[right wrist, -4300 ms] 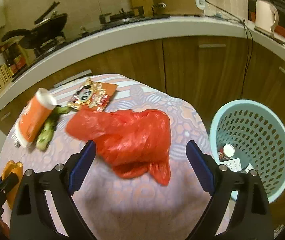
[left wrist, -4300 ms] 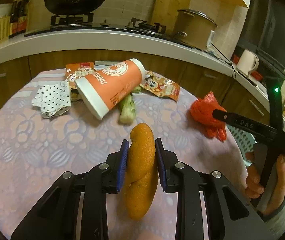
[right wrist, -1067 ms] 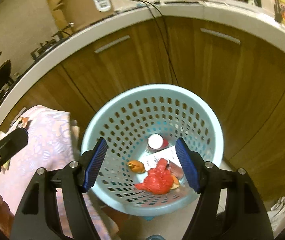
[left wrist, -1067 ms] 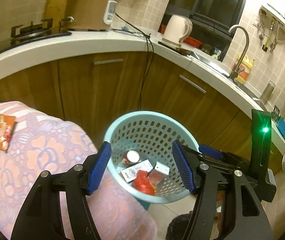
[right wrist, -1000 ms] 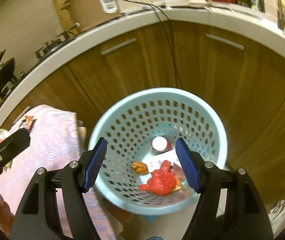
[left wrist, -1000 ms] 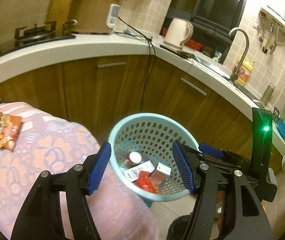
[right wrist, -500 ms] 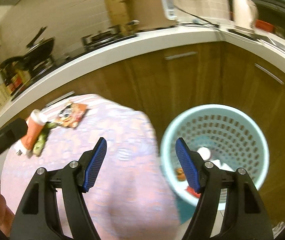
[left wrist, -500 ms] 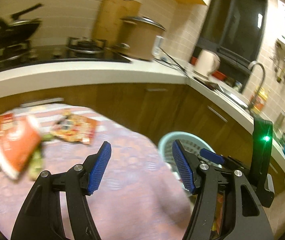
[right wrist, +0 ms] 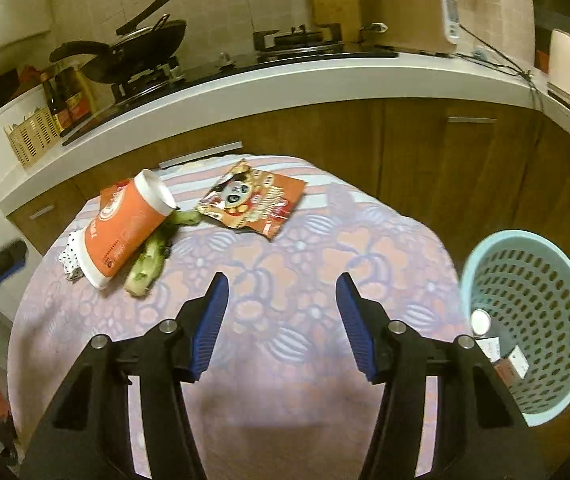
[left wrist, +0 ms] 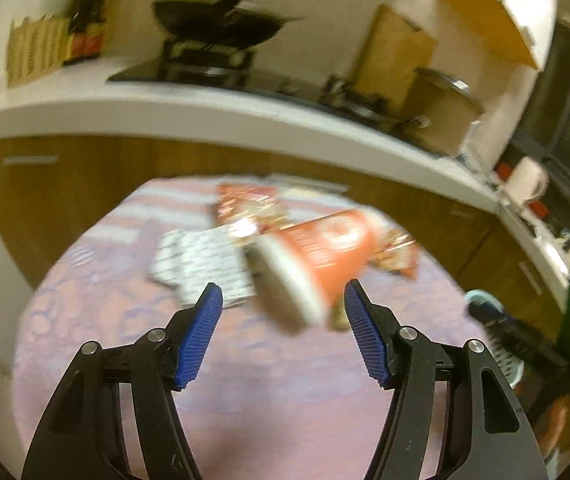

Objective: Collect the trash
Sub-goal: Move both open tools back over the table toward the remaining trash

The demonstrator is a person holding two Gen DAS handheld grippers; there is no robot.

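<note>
Left hand-held gripper (left wrist: 281,308) gapes wide, empty, facing the orange paper cup (left wrist: 317,256) at frame centre; your fast swing could knock it rolling.

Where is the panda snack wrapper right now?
In the right wrist view the snack wrapper lies flat at the table's far side, just right of the tipped orange cup and the vegetable stalk.

Warm, dim yellowish indoor light in both views. Left wrist view is heavily motion-smeared, the orange paper cup (left wrist: 317,256) barely readable; right wrist view's sharp. Fisheye bends edges, corners go black.
</note>
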